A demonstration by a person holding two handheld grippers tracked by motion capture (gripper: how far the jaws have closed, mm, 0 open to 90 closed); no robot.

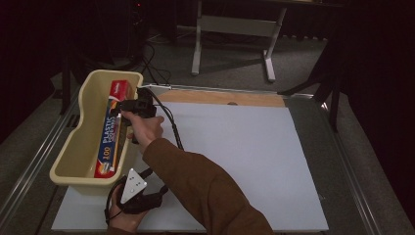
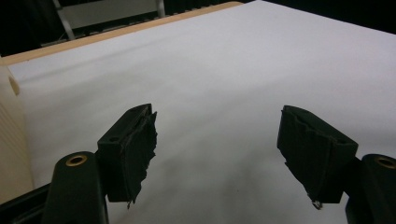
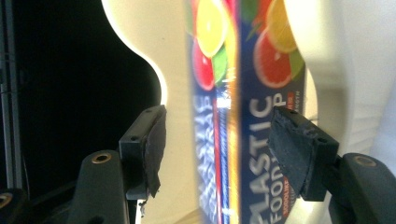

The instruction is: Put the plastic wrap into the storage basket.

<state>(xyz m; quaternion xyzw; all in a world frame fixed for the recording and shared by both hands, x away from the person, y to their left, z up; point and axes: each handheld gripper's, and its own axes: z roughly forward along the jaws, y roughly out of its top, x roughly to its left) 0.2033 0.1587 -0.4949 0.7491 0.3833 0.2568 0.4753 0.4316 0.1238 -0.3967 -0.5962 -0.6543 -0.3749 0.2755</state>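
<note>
Right gripper spread around plastic wrap box in cream bin, 9 o'clock; left gripper spread, 7 o'clock.

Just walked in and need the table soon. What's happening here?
A person holds a gripper in each hand. The right gripper reaches over a cream tub, jaws open around a plastic wrap box lying inside it, not yet clamped. The left gripper rests open near the table's front edge.
</note>
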